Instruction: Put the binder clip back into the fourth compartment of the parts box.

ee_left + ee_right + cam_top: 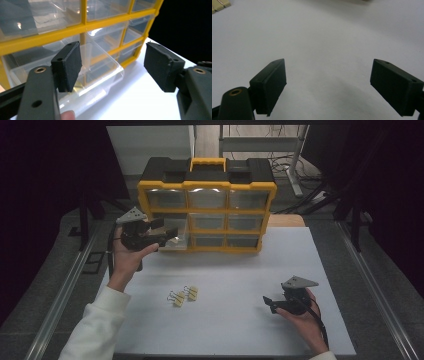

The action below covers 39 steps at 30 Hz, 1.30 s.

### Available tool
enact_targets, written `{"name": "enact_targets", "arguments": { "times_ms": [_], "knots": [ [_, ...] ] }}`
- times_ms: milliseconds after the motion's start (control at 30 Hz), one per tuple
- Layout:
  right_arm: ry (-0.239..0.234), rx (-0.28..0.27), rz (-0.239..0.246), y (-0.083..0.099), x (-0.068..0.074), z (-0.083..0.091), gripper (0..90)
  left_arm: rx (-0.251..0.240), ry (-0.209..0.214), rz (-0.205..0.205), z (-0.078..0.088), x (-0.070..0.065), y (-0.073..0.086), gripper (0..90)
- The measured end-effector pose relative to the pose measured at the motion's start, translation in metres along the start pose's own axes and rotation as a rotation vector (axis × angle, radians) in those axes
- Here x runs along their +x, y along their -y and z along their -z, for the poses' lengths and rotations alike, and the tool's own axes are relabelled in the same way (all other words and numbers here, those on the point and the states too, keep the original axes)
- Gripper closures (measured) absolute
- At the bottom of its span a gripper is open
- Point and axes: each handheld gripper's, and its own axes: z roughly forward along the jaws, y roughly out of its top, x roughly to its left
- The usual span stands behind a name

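Right gripper (268, 301) rests low over the white counter (235, 320), jaws spread, nothing between them. Two yellow binder clips (183, 295) lie mid-counter (side by side, touching). Farther back, the left gripper (169, 231) stands released at the pulled-out clear drawer (100, 75) of the yellow organizer (207, 210), lower left.

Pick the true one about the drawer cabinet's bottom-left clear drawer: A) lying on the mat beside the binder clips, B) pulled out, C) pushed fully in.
B: the bottom-left clear drawer juts out past the cabinet's yellow frame, in front of the open left gripper.
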Motion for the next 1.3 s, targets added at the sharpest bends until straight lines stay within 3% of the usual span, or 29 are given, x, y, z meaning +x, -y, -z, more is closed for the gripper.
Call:
{"name": "enact_targets", "arguments": {
  "times_ms": [333, 700, 1300],
  "knots": [
    [0.001, -0.002, 0.000, 0.000, 0.000, 0.000, 14.1, 0.006, 0.035, -0.009, 0.015, -0.004, 0.017, 29.5],
    [0.002, 0.000, 0.000, 0.000, 0.000, 0.000, 14.1, -0.001, 0.047, 0.019, 0.025, -0.007, 0.036, 29.9],
    [0.003, -0.001, 0.005, 0.000, 0.001, 0.000, 14.1, 0.040, 0.064, -0.009, 0.026, -0.012, 0.048, 30.9]
  ]
}}
